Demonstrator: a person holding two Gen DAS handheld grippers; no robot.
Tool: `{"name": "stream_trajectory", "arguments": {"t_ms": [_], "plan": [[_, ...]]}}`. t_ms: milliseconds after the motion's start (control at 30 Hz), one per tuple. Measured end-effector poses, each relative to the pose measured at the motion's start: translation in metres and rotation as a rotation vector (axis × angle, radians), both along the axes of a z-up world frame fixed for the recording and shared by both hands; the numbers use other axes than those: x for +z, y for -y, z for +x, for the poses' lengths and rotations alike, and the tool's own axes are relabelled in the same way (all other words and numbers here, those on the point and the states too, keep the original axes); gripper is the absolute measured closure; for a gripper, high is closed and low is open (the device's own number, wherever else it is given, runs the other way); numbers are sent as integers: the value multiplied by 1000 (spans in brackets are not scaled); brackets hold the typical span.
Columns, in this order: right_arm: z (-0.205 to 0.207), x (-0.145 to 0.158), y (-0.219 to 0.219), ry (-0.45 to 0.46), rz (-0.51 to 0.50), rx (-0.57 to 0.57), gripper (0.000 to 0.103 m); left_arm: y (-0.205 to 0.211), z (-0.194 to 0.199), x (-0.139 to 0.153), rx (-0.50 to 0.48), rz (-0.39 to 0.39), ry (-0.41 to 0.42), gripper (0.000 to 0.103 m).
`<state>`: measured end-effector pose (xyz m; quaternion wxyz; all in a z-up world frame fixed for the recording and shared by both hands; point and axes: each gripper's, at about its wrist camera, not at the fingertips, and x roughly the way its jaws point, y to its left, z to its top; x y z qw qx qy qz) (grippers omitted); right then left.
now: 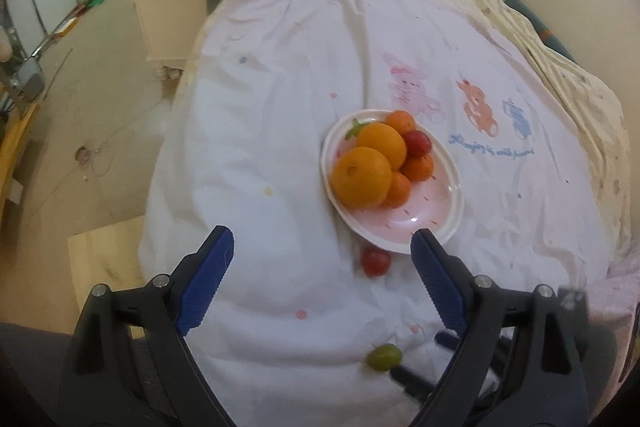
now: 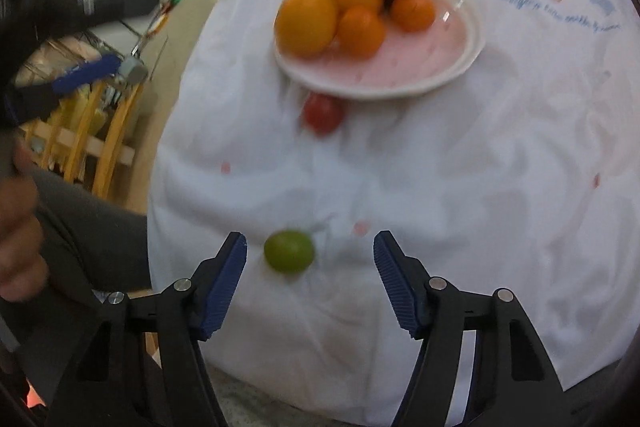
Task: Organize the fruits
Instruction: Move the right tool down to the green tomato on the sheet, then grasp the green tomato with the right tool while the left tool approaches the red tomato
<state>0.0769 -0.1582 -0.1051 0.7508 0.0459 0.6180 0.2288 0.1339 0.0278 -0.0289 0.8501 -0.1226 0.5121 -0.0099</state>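
On the white bedsheet (image 2: 440, 187), my right tongs (image 2: 310, 247) gape around a green fruit (image 2: 289, 251), ungripped, bound for the plate (image 2: 472, 47); left tongs (image 1: 322, 247) wide, empty

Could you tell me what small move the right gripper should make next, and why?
Probably ease the right gripper down around the green fruit and close. Its jaws stand open with the fruit just ahead, nearer the left finger and untouched, on the white cloth outside the pink plate.
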Motion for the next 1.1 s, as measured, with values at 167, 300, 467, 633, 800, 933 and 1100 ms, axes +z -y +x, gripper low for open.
{"name": "stream_trajectory", "arguments": {"t_ms": [167,300,467,633,800,933,1100], "plan": [[-7,-19,-17,-34,-31,27,45,1,2,-5,-12,-3,-28,15],[-6,-22,-27,-21,-61,53,57,8,1,-4,-39,8,-30,15],[-4,-23,-30,-8,-76,54,70,10,-1,-3,-45,5,-26,15],[-4,-13,-22,-6,-38,44,71,8,-2,-2,-27,-8,-25,15],[0,9,-6,15,5,14,71,10,-2,-4,-37,13,-31,15],[7,31,11,54,27,-7,71,10,0,-8,-41,25,-39,15],[24,58,38,130,40,-39,71,14,0,-12,-52,47,-44,15]]}}
